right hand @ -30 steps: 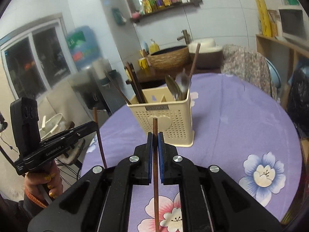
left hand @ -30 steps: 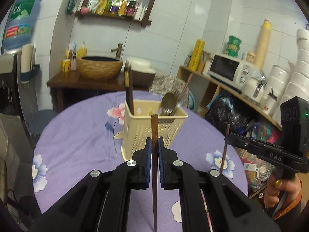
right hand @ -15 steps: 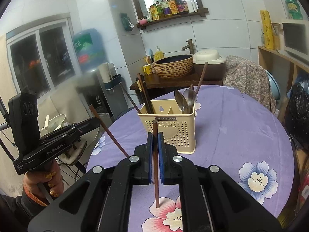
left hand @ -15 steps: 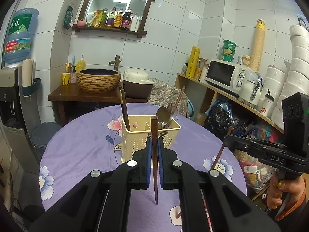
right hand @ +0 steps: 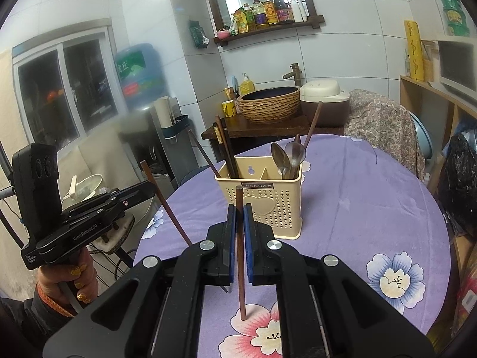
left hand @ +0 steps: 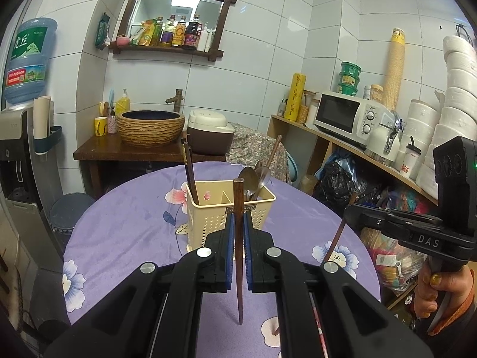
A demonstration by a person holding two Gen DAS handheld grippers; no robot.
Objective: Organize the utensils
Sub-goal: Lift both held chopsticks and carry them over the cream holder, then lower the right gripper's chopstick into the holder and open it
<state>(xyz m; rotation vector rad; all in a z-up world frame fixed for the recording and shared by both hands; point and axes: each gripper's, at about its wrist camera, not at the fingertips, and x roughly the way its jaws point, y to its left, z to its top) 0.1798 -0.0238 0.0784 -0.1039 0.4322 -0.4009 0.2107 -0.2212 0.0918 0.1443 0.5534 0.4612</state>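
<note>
Lifted clear of the counter [left hand: 125,226] now, each tool [left hand: 237,232] clamping one chopstick [left hand: 238,256] — liable to swivel and miss the holder [left hand: 214,208].

dark wood chopstick [left hand: 238,238]; perforated cream plastic caddy [left hand: 214,217]; shiny metal spoons [right hand: 287,158]; matt cloth tablecloth [right hand: 357,197].

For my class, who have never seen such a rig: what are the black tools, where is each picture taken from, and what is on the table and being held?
No robot here: a person carries a hand-held gripper in each hand, each with a camera looking along its two fingers. One picture is from the left hand-held gripper, shut on a brown chopstick; the other from the right hand-held gripper, shut on another chopstick. On the purple flowered tablecloth stands a cream utensil holder with chopsticks and spoons.
</note>
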